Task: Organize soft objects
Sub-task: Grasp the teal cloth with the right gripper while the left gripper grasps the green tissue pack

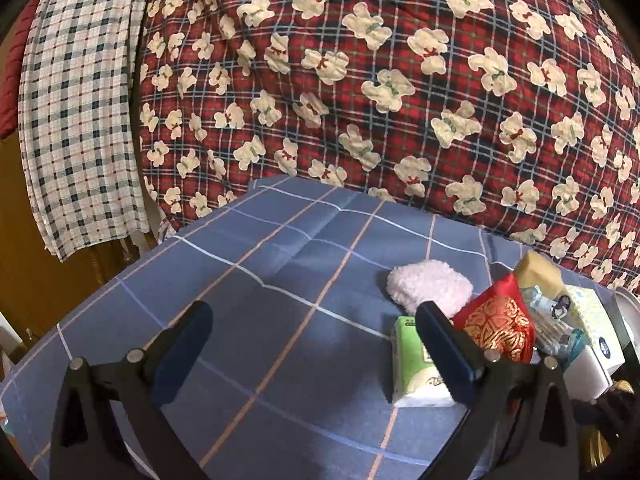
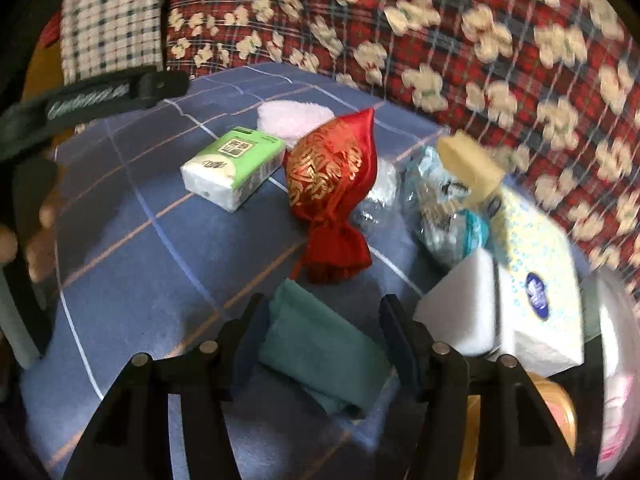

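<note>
Soft items lie on a blue checked cloth [image 1: 280, 300]. A green tissue pack [image 1: 416, 376], a pink fluffy pad [image 1: 430, 286] and a red gold-printed pouch [image 1: 498, 328] sit at the right in the left wrist view. My left gripper [image 1: 316, 344] is open and empty, its right finger just in front of the tissue pack. In the right wrist view my right gripper [image 2: 324, 328] is open around a folded teal cloth [image 2: 320, 344], one finger on each side; I cannot tell if they touch it. The pouch [image 2: 332, 184], tissue pack [image 2: 232, 164] and pad [image 2: 292, 118] lie beyond.
At the right are a plastic bag of small items [image 2: 440, 208], a yellow sponge [image 2: 472, 168], a white foam block [image 2: 464, 308] and a patterned tissue box [image 2: 536, 280]. A red plaid bear-print quilt [image 1: 400, 80] rises behind. The left gripper's body [image 2: 100, 96] shows at upper left.
</note>
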The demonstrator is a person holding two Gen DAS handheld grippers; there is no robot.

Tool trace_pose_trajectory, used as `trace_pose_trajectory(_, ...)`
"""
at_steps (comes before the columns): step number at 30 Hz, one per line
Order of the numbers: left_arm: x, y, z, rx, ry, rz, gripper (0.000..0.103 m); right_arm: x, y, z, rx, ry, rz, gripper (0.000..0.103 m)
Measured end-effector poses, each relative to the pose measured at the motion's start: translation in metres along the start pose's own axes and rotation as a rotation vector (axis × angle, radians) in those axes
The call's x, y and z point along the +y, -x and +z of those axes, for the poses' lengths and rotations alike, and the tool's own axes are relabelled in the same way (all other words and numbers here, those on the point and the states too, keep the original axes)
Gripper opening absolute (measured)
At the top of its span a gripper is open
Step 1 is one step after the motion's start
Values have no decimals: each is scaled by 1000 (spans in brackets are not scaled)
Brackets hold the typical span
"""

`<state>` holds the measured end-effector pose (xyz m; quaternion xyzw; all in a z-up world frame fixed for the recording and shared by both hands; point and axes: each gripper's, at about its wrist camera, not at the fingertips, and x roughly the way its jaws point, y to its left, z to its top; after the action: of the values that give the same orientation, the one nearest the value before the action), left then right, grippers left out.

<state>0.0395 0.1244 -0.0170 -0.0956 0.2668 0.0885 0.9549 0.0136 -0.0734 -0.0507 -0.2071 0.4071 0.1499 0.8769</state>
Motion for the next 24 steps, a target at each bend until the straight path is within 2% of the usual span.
trace_pose_trajectory(2,2,-1,0,12,12,1,103,-6,-3,3,24,-47,41,32)
trace_pose_trajectory(4,3,-2,0,19,20,-5,103,-14,-4,4,52,-117,147,26)
trace_pose_trajectory(6,2,-3,-1,20,18,-8,103,-15,-2,2,59,-131,151,16)
trace_pose_trajectory(10,0,-3,-2,18,9,-4,103,-16,2,0,37,-142,154,13)
trace_pose_trajectory(12,0,-3,-2,19,12,-11,103,-17,5,-2,15,-157,182,12)
trace_pose_trajectory(14,-1,-4,-3,33,20,-41,103,-20,11,-2,-22,-183,218,12)
trace_pose_trajectory(18,-6,-8,-5,69,11,-76,103,-23,41,2,-207,-221,273,13)
trace_pose_trajectory(22,-20,-14,-9,115,-31,-147,103,-29,66,3,-370,-265,246,13)
trace_pose_trajectory(24,-29,-19,-10,143,-50,-173,102,-33,74,-2,-428,-298,197,13)
